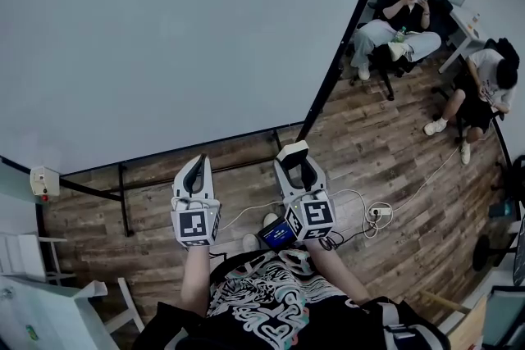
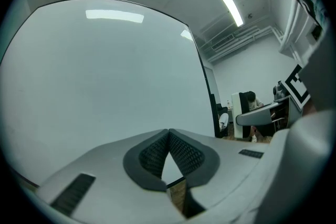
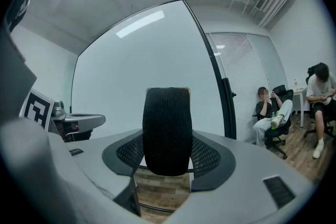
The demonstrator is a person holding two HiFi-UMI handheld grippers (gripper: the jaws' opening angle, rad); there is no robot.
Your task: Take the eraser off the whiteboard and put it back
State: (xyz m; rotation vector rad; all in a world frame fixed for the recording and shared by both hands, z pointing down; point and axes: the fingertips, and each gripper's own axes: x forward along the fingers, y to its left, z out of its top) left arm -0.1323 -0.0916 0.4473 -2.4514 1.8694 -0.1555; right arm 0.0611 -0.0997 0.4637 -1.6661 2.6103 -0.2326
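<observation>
Right tool (image 1: 297, 170): jaws held well apart and clamped on the eraser (image 3: 167, 131), a black, felt-textured block with a white top. It stands upright between the two pads, and its rounded lower end sits down in the jaw throat. In the head view the white top (image 1: 293, 150) pokes out past the jaw tips, on the far side.

Left tool (image 2: 168, 136): jaws drawn together with the pad tips meeting and nothing between them. Only a small triangular gap shows behind the tips.

The two tools sit side by side, close together but apart, both pointing at the board. The left one (image 1: 197, 176) is slightly nearer the person. The marker cube of each tool faces up at the head camera.

Whiteboard (image 1: 164, 29): a large pale panel with a thin black frame. It fills the far left of the scene and looks blank apart from ceiling-light reflections. In the head view the eraser sits just short of the board's lower frame, near its right end. I can't tell whether it touches the board surface.

Below the tools is brown wood-plank flooring (image 1: 385, 152). A white power strip (image 1: 379, 211) with a looped white cable lies on it to the right of the right tool.

At the far right, well away from the tools, two people sit on chairs — one in a dark top (image 1: 399, 20) by the board's right edge, one in a white top (image 1: 484, 86) further right.
</observation>
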